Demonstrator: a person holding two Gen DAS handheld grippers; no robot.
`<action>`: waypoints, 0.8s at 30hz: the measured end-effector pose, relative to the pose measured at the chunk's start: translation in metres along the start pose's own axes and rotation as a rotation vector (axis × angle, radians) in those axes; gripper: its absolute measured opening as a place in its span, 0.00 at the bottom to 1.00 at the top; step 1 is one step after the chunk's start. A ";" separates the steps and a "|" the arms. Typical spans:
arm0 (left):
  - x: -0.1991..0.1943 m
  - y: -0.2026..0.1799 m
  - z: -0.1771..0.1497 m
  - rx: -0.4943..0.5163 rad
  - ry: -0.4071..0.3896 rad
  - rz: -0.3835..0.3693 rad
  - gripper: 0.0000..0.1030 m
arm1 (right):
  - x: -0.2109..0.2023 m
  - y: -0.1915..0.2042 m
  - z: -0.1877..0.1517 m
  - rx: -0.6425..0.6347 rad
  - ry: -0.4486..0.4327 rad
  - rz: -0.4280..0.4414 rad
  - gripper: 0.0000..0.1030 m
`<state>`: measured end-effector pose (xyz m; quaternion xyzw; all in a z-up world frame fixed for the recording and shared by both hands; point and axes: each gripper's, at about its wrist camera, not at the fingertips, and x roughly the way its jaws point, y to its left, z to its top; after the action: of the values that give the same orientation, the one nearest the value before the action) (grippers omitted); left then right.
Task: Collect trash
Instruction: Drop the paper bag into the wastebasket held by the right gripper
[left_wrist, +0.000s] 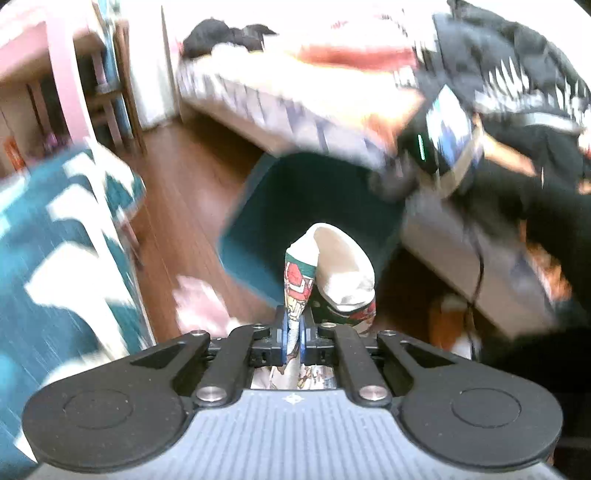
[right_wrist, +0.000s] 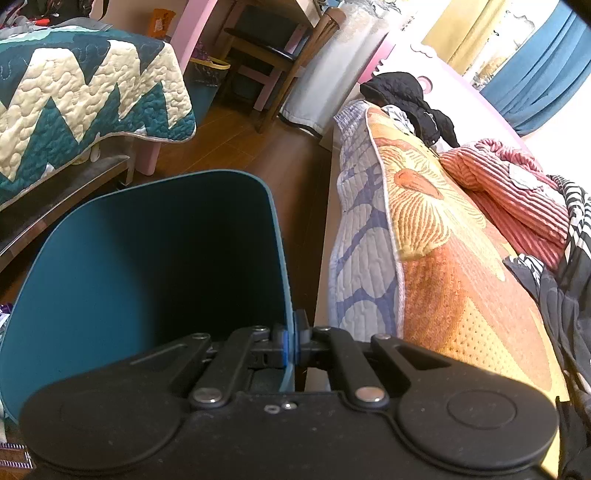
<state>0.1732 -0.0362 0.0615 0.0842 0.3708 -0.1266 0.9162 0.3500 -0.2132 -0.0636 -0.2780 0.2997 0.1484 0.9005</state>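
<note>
In the blurred left wrist view my left gripper (left_wrist: 293, 330) is shut on a crumpled paper wrapper (left_wrist: 332, 269), white with red and green print. The wrapper sticks up in front of the teal trash bin (left_wrist: 258, 206), which stands on the wood floor. In the right wrist view my right gripper (right_wrist: 293, 339) is shut on the teal trash bin's rim (right_wrist: 286, 280), one pad inside the wall and one outside. The bin's dark inside (right_wrist: 166, 258) shows nothing I can make out. The right gripper's body (left_wrist: 439, 140) appears at the bin's far right in the left wrist view.
A bed with an orange and blue quilt (right_wrist: 424, 229) and piled clothes (right_wrist: 517, 192) runs along the bin's right. A second bed with a teal zigzag quilt (right_wrist: 85, 99) lies left. A chair (right_wrist: 273, 51) and pink furniture stand behind. A pale pink scrap (left_wrist: 201, 302) lies on the floor.
</note>
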 end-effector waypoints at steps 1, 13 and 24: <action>-0.008 0.004 0.016 0.007 -0.034 0.016 0.05 | 0.000 0.000 0.000 0.001 0.001 0.001 0.04; 0.046 0.003 0.118 -0.090 -0.134 0.011 0.05 | 0.000 -0.003 0.000 0.012 0.006 0.007 0.04; 0.155 0.003 0.087 -0.282 0.011 -0.035 0.05 | 0.000 -0.002 0.000 0.004 0.003 0.015 0.04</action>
<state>0.3390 -0.0815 0.0146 -0.0511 0.3913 -0.0887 0.9146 0.3510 -0.2141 -0.0627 -0.2743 0.3036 0.1542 0.8994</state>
